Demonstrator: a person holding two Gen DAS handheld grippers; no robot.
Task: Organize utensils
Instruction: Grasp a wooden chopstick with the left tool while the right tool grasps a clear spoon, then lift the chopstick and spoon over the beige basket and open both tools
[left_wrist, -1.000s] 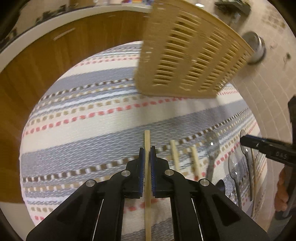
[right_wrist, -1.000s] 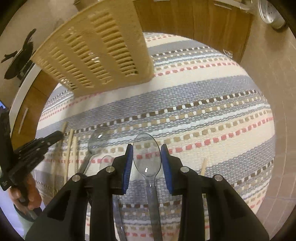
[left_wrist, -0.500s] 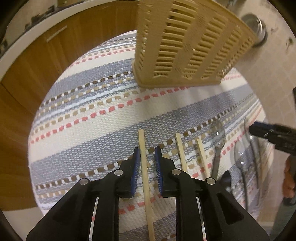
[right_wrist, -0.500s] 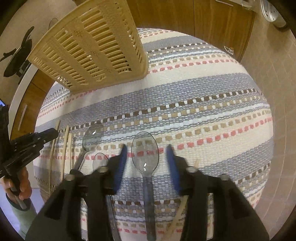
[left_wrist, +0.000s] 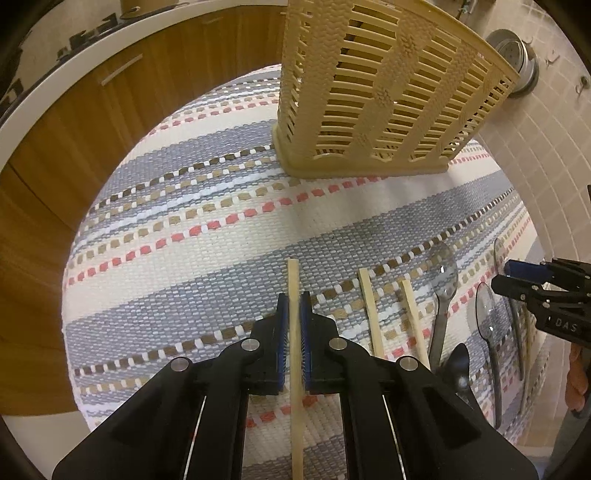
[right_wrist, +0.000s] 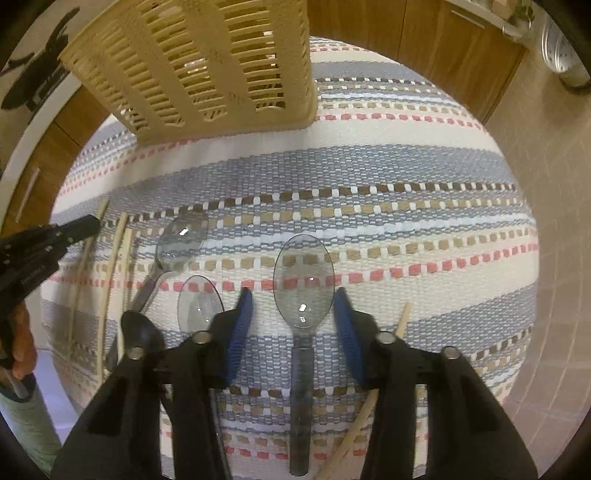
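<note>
A wooden chopstick (left_wrist: 294, 332) lies lengthwise at the lower centre of the left wrist view, clamped between the blue pads of the left claw (left_wrist: 294, 306), whose jaws have just closed onto it after a brief opening. To its right lie two more chopsticks (left_wrist: 369, 310), then a clear spoon (left_wrist: 443, 280) and a second clear spoon (left_wrist: 485, 314), all on a striped woven cloth (left_wrist: 184, 221) that covers the bench.

In the right wrist view, a clear plastic spoon (right_wrist: 303, 280) lies bowl-up at the centre, handle running toward the bottom of the frame. The right claw (right_wrist: 293, 306) stands around it with a gap on each side; its jaws have just been closing, but the pads do not touch the spoon. Another chopstick (right_wrist: 400, 321) angles out at the lower right, partly hidden by the claw.

A beige slotted basket (left_wrist: 388, 92) stands on the cloth at the top of both views, well apart from the utensils. Wooden cabinets (left_wrist: 74, 129) fill the upper left of the left wrist view.
</note>
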